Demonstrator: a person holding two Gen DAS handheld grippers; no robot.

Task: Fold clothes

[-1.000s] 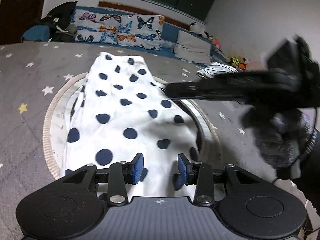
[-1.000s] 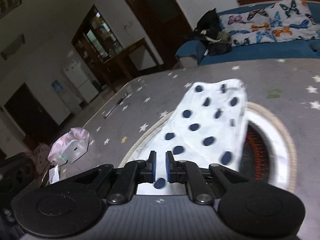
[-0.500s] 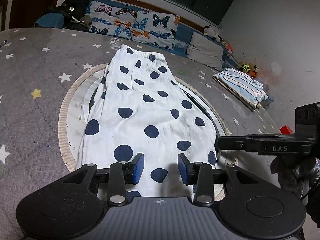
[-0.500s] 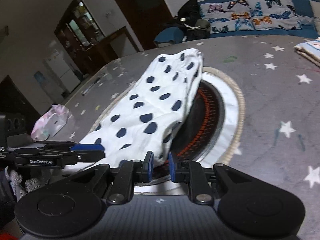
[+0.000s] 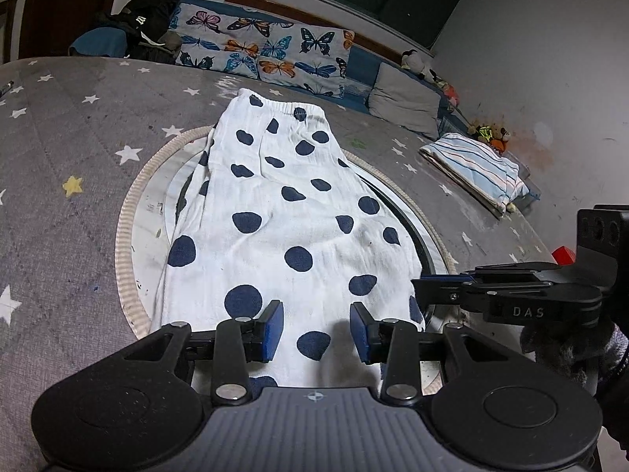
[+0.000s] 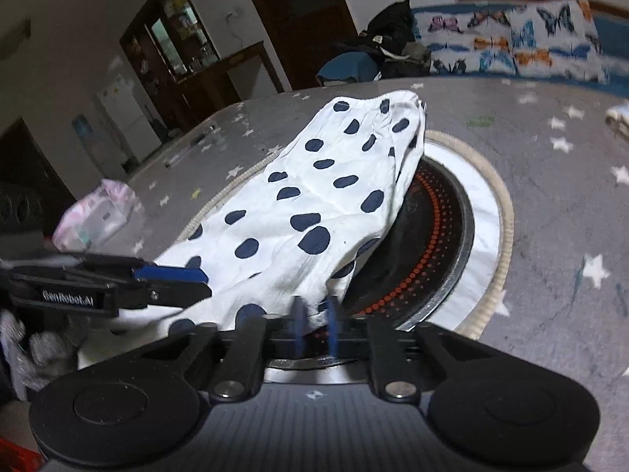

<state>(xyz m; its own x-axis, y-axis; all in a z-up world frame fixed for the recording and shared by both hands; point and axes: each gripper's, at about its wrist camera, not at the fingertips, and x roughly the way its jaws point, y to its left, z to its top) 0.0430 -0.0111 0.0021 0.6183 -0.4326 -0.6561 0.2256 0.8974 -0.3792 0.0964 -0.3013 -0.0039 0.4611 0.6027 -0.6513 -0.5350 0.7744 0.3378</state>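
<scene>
A white garment with navy dots lies lengthwise over the round inset of a grey starred table, waistband at the far end. My left gripper hovers open over the near hem, pads apart, with cloth under the gap. In the right wrist view the left gripper shows side on at the garment's near left edge. My right gripper is closing, and its blurred pads pinch the hem's near right corner. From the left wrist view the right gripper reaches in at that same edge.
A dark round burner plate with orange dots sits under the garment. A folded striped cloth lies at the table's far right. A pink and white bundle lies at the left. Butterfly cushions and a grey pillow line the bench behind.
My right gripper swung off the garment's middle, came down to its near right corner and closed there. My left gripper stayed open over the near hem.
</scene>
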